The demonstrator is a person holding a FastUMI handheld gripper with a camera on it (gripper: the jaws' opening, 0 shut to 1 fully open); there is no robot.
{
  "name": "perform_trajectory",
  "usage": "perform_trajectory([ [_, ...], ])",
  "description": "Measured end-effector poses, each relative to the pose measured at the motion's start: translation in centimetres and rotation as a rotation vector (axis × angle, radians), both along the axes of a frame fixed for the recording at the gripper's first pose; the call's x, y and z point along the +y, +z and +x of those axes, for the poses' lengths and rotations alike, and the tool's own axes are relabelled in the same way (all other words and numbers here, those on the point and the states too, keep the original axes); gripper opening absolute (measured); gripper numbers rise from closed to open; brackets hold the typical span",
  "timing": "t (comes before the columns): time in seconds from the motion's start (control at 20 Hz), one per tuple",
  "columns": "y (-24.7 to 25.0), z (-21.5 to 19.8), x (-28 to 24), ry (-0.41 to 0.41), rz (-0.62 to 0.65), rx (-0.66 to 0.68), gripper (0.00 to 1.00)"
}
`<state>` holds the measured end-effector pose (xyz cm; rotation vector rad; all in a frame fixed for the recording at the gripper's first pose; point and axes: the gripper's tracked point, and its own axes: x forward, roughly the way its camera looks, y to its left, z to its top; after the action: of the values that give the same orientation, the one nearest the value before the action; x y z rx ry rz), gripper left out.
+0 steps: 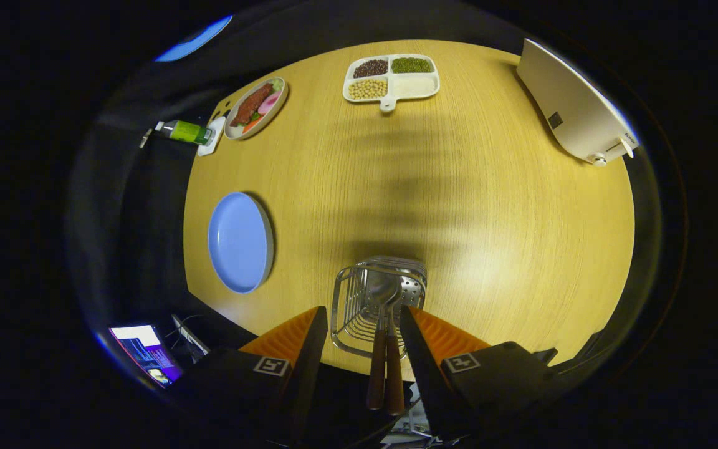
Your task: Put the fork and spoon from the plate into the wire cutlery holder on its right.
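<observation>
Gripper (359,330): two wedge-shaped fingers (301,340), black along the inner edges, ribbed orange on the outer faces. Each black base block carries a square white-and-black marker tag.

The round wooden table (459,206) carries everything. The wire cutlery holder (376,305) stands at its near edge, just ahead of the gripper (359,340), whose fingers are spread apart with nothing pressed between them. The two wooden-handled utensils (384,362) stand in the holder, their handles between the fingers. The blue plate (239,242) lies left of the holder. Beyond it sits the oval plate of food (255,107), with the green bottle (186,131) at its left. The four-part white tray of beans (391,78) lies at the far side, the white device (574,106) at far right.
</observation>
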<state>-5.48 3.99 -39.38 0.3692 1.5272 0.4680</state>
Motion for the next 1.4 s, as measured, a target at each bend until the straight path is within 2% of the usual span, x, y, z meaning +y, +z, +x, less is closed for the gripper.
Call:
perform_trajectory([
  [0.05, 0.5, 0.5, -0.1, -0.026, 0.010, -0.044, 0.77],
  [0.2, 2.5, 1.9, -1.2, -0.083, 0.008, -0.191, 0.93],
  [0.3, 3.9, 2.4, -2.0, -0.100, -0.005, -0.287, 0.98],
  [0.75, 13.0, 4.6, -5.3, -0.192, -0.116, -0.720, 0.99],
  [1.0, 20.1, 5.8, -5.8, -0.265, -0.073, -0.979, 0.99],
  [1.2, 25.1, 5.6, -6.0, -0.194, -0.101, -1.193, 0.99],
  [1.4, 28.6, 5.1, -4.3, -0.174, -0.044, -1.308, 0.99],
])
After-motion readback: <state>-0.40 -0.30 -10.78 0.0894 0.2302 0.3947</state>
